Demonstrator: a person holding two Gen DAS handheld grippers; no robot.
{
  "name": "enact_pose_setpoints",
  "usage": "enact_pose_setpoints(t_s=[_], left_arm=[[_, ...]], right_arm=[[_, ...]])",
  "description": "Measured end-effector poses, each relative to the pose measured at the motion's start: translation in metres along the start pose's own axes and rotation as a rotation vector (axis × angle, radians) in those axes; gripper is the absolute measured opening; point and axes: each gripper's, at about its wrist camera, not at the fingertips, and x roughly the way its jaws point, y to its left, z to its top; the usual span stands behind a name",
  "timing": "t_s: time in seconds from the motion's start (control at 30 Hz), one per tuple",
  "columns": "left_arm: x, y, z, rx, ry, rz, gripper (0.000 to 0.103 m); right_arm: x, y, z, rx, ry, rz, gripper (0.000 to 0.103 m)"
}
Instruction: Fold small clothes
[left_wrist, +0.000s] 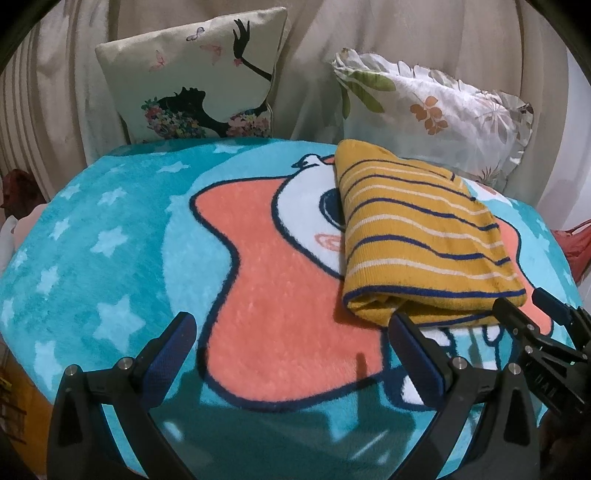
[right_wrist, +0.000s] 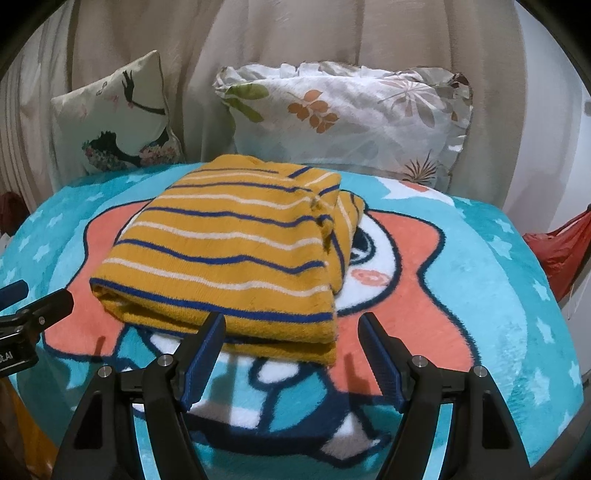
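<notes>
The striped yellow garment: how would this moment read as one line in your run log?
striped yellow garment: folded, on blue blanket | left gripper: open, empty | right gripper: open, empty, at garment's near edge | two pillows behind

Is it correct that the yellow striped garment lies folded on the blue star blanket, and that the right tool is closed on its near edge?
Not quite. The right tool is open, with its fingers spread apart at the near edge of the yellow striped garment, gripping nothing, as the right wrist view shows. The garment does lie folded on the blue star blanket.
</notes>
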Motion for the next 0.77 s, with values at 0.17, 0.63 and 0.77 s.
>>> enact_pose_setpoints(t_s=[0.17, 0.63, 0.77], left_arm=[[0.006, 0.0, -0.001, -0.003, 0.025, -0.008, 0.103], [0.013, 0.001, -0.001, -0.016, 0.044, -0.024, 0.103], [0.011, 0.001, 0.001, -0.01, 0.028, -0.02, 0.103]], right_arm=[[0.0, 0.007, 0.0, -0.024, -0.002, 0.0, 0.079], [0.002, 0.016, 0.005, -0.045, -0.003, 0.007, 0.079], [0.001, 0.022, 0.006, -0.057, -0.004, 0.025, 0.079]])
